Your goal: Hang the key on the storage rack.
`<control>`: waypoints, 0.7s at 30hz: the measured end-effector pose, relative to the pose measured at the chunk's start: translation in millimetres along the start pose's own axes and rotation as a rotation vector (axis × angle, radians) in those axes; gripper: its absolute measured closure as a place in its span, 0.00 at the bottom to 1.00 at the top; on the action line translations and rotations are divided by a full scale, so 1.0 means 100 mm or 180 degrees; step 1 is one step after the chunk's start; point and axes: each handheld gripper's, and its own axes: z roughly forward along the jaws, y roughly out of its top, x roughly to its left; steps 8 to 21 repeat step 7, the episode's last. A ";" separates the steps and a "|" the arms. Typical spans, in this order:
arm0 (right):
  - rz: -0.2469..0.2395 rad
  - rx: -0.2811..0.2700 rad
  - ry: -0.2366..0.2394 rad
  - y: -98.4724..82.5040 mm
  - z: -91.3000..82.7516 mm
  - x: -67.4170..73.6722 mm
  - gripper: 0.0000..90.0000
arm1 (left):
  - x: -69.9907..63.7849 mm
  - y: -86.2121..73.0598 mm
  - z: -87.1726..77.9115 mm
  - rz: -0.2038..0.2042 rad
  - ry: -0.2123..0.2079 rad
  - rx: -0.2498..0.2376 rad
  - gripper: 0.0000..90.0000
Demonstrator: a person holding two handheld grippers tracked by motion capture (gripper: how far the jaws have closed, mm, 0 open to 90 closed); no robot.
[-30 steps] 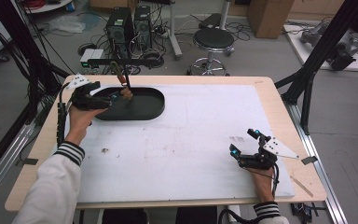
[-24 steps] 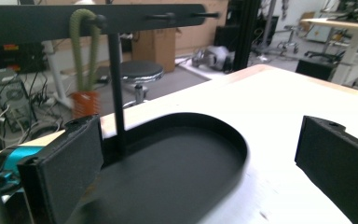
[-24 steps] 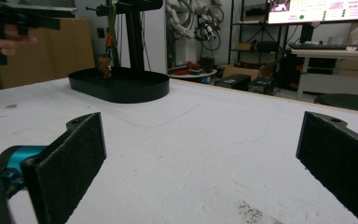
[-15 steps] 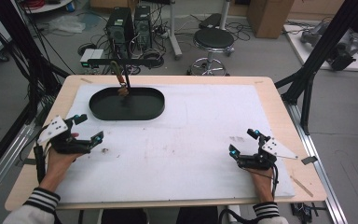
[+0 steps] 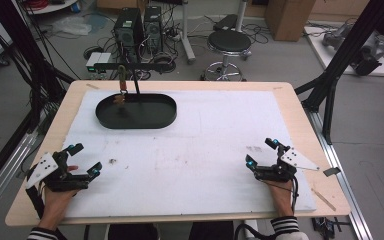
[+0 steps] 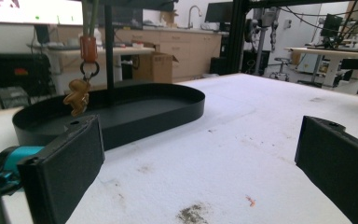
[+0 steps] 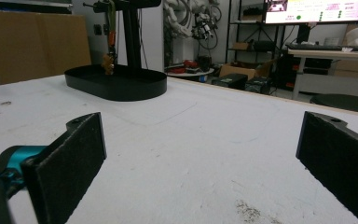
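Seen from the high view: left gripper (image 5: 86, 161) at the lower left of the frame, resting on the white mat (image 5: 200, 150) near the counter (image 5: 310, 120) edge, fingers spread wide with nothing between them. Right gripper (image 5: 261, 153) at the lower right, likewise on the mat, fingers also parted and empty. Well apart from both, in the upper left of the frame, a black oval tray (image 5: 152, 117) with a thin black stand (image 5: 134, 82) rising from it, and hanging from the stand's crossbar a small brown figure (image 5: 119, 99) on a red-orange clip (image 5: 122, 85) (dangling just above the tray floor, not touching it as far as can be told). In the left gripper view: tray (image 6: 158, 112) in the upper left of the frame, figure (image 6: 76, 97) suspended by a ring below the clip (image 6: 88, 48), both black fingers (image 6: 65, 163) at the frame's lower corners with bare, faintly stained mat between. In the right gripper view: tray (image 7: 121, 86) smaller and farther off at the upper left, figure (image 7: 107, 62) beside the stand's post (image 7: 131, 32), fingers (image 7: 70, 158) wide apart over empty mat. Beyond the counter in the high view, a round stool (image 5: 229, 42) and computer towers (image 5: 139, 22) on the floor.
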 end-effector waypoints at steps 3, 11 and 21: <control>-0.0013 0.0013 0.0001 0.00 0.00 0.01 0.00 | -0.01 0.00 -0.01 0.0016 0.0066 -0.0036 0.02; -0.0029 0.0027 -0.0011 0.00 0.00 0.01 0.00 | -0.02 -0.01 -0.02 0.0049 0.0089 -0.0065 0.02; -0.0029 0.0027 -0.0011 0.00 0.00 0.01 0.00 | -0.02 -0.01 -0.02 0.0049 0.0089 -0.0065 0.02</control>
